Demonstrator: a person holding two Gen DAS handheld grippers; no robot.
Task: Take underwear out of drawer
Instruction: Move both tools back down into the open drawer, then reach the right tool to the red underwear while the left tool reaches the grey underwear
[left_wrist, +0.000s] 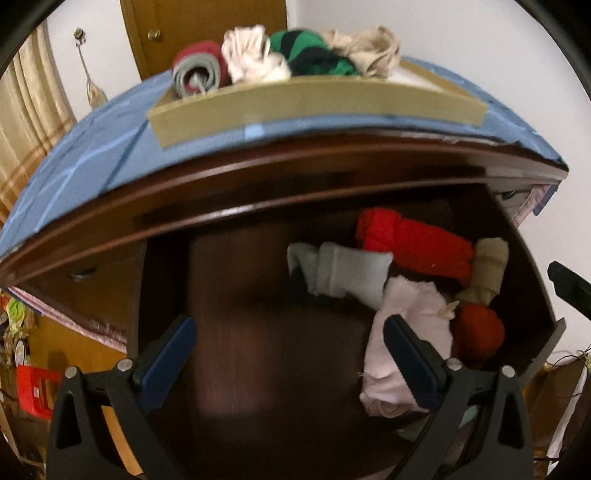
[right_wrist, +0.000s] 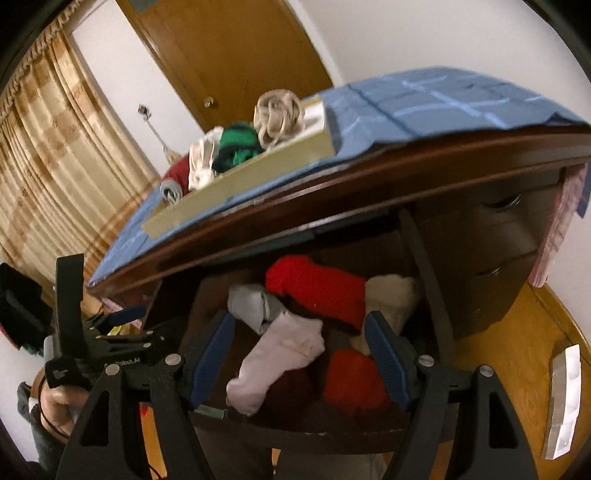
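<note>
Dark brown wood forms the open drawer (left_wrist: 236, 332), pulled out beneath a tabletop (left_wrist: 258, 166) draped in a blue patterned cloth (left_wrist: 85, 162).

Left to right in the left wrist view:
- Left claw (left_wrist: 288, 332): blue-padded fingers (left_wrist: 170, 354) spread apart, released, nothing between them; it hangs over the bare left part of the drawer floor, its right finger overlapping the pink piece in the picture.
- Grey rolled underwear (left_wrist: 347, 271), lying at the drawer's middle.
- Pale pink underwear (left_wrist: 410, 332), loose and rumpled, nearer the front edge, touching the grey roll.
- Long red roll (left_wrist: 413, 243), toward the back of the drawer, behind the grey piece.
- Small red bundle (left_wrist: 480, 332), just right of the pink piece.
- Beige roll (left_wrist: 487, 266), against the right wall of the drawer.

On the cloth above stands a cardboard tray (left_wrist: 295, 107) holding, left to right: a red-and-grey roll (left_wrist: 199, 70), a whitish crumpled piece (left_wrist: 251, 55), a green-and-dark striped piece (left_wrist: 314, 55), a tan knotted piece (left_wrist: 369, 48).

Right wrist view: a person's hand (right_wrist: 59, 402) grips the left tool at the lower left. Right claw (right_wrist: 299, 347): fingers parted, released, empty, poised above the pink and small red pieces. Closed drawer fronts (right_wrist: 491, 258) sit to the right; a wooden door (right_wrist: 229, 48) and a gold curtain (right_wrist: 48, 147) stand behind.
</note>
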